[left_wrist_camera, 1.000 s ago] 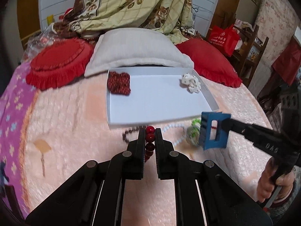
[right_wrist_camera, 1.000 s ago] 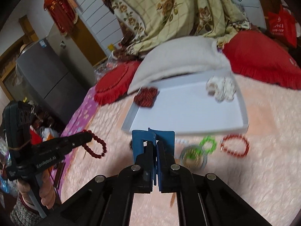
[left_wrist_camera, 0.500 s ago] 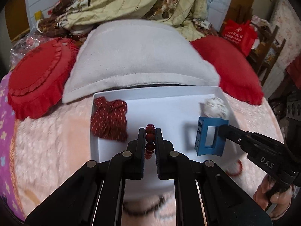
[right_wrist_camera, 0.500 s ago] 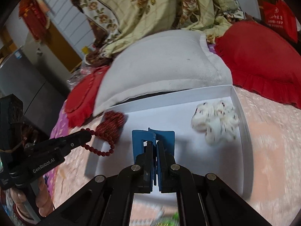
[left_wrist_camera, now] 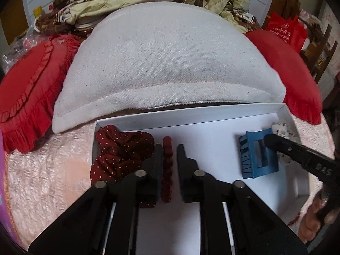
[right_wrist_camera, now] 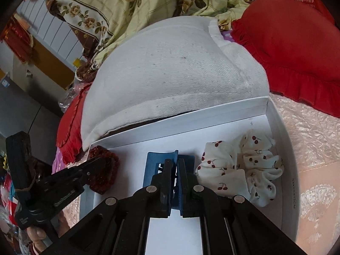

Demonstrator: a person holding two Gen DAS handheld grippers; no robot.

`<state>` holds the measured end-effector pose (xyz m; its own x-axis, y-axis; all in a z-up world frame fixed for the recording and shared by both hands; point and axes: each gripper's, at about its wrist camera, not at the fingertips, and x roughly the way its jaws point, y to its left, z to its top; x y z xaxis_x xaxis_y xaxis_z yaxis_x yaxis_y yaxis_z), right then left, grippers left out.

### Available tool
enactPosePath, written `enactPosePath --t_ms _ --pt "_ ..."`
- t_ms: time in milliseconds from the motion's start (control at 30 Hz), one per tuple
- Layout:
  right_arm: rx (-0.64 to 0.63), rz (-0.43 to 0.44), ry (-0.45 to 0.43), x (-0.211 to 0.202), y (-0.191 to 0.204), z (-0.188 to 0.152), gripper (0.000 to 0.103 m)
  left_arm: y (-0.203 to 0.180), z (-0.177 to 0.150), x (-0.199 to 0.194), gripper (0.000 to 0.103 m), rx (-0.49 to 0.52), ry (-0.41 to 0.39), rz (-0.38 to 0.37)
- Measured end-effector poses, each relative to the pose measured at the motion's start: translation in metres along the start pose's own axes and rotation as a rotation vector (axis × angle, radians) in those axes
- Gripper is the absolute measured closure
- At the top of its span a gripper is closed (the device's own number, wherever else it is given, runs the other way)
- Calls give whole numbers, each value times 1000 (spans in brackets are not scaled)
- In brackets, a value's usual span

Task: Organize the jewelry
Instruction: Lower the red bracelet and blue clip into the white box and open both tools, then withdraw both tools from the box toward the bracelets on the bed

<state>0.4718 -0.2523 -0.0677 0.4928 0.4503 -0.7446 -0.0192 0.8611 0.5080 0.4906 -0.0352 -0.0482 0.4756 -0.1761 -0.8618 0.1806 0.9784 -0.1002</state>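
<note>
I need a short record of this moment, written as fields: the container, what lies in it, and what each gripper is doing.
container: white tray on a pink bedspread, in front of a white pillow
already in tray: dark red dotted scrunchie at its left, white cherry-print scrunchie at its right
left gripper: jaws opening, red bead bracelet between them, over the tray
right gripper: shut on blue hair claw, over the tray beside the white scrunchie
</note>
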Motion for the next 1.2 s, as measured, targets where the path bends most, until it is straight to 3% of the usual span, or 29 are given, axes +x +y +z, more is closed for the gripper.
enactPosePath --t_ms 33,100,167,333,433,633,833,1067,1200 --pt "-9 -10 -3 -1 1 0 94 1 0 -2 68 -12 -7 -15" --pt "-30 -21 -12 -5 5 -1 63 6 0 -11 54 -46 -34 -49" --pt "-52 -31 -41 -15 10 -2 56 10 1 -20 53 -75 -46 -78" --pt "-74 -54 -77 -49 18 -5 56 11 -4 -50 53 -101 -55 -119" --pt "-74 -60 -88 -72 15 -17 56 8 -25 -77 53 -85 -68 -84" --pt "-93 -95 -71 -114 -9 -73 56 16 -87 -107 53 -73 -63 -35" --pt "-79 -132 -67 -147 -38 -133 56 39 -149 -128 53 -168 -51 -25" --pt "-78 -81 -22 -137 -31 -181 56 31 -192 -116 53 -188 -9 -25" --pt "-106 -150 -71 -141 -28 -180 56 34 -190 -108 53 -176 -11 2"
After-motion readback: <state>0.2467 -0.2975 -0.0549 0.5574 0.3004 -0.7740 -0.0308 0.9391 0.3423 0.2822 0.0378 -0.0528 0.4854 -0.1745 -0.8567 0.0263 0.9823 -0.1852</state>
